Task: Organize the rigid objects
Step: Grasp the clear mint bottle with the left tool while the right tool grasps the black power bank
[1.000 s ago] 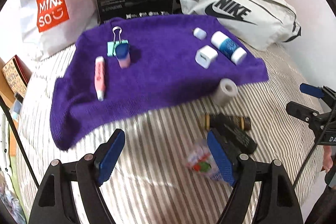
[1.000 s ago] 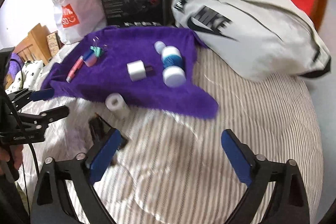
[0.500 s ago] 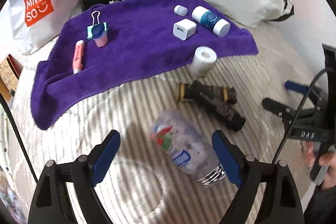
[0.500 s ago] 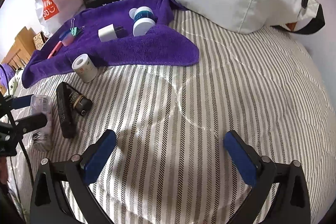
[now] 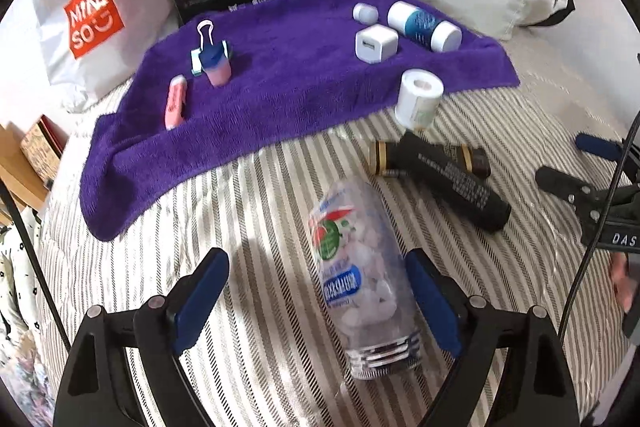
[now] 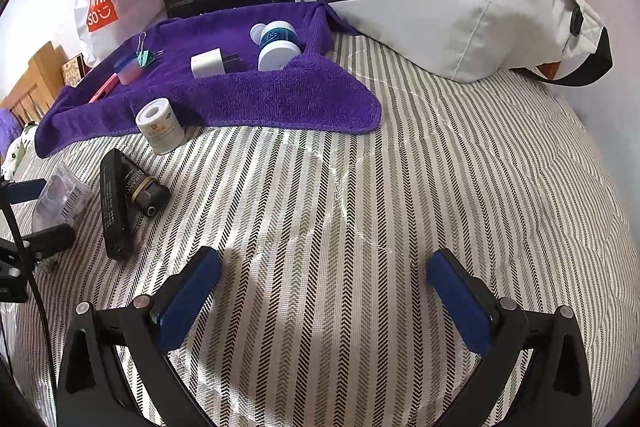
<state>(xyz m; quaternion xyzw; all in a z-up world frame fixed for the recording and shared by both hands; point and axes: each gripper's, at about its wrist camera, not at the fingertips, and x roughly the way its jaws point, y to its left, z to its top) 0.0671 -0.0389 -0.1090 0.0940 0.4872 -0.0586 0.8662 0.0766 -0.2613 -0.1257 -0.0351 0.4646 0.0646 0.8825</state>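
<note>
Left wrist view shows the left gripper point(image 5: 316, 299), lower than a second ago, closing its wide jaws around the clear bottle point(image 5: 362, 287) without pressing yet, poised to grasp it, while the right gripper point(image 6: 324, 291) hangs open and empty

Both views bright, even indoor light, seemingly from above. Soft shadows of the tongs fall on the striped bed cover point(image 6: 400, 211) just ahead of them. Mild sheen on the clear bottle point(image 5: 360, 279); slight blur there. Strong fisheye: edges bend, black vignette at corners. White bag point(image 5: 80, 7) far left near washed out.
</note>
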